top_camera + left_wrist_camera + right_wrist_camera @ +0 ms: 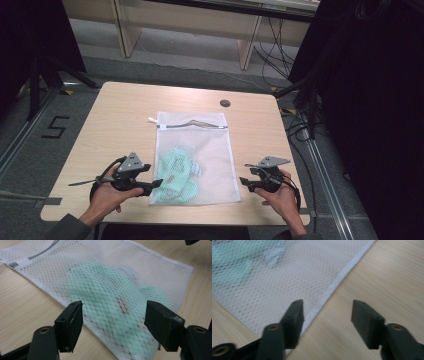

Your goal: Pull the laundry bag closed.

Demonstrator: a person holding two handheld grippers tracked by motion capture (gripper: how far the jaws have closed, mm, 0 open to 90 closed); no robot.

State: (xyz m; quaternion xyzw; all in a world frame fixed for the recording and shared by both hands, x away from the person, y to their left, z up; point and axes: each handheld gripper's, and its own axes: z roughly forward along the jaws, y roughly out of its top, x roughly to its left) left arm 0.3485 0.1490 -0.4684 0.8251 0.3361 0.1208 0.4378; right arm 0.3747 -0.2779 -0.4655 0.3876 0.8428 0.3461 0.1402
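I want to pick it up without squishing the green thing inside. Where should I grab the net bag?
Probably at the near corners of the mesh bag, by its flat white edge hem. The left gripper and right gripper sit open at each side, so come in low from the sides. The green garment bunches near the left corner; the right corner looks empty.

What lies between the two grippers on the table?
In the high view, the white mesh bag holding a mint-green garment lies between the left gripper and right gripper.
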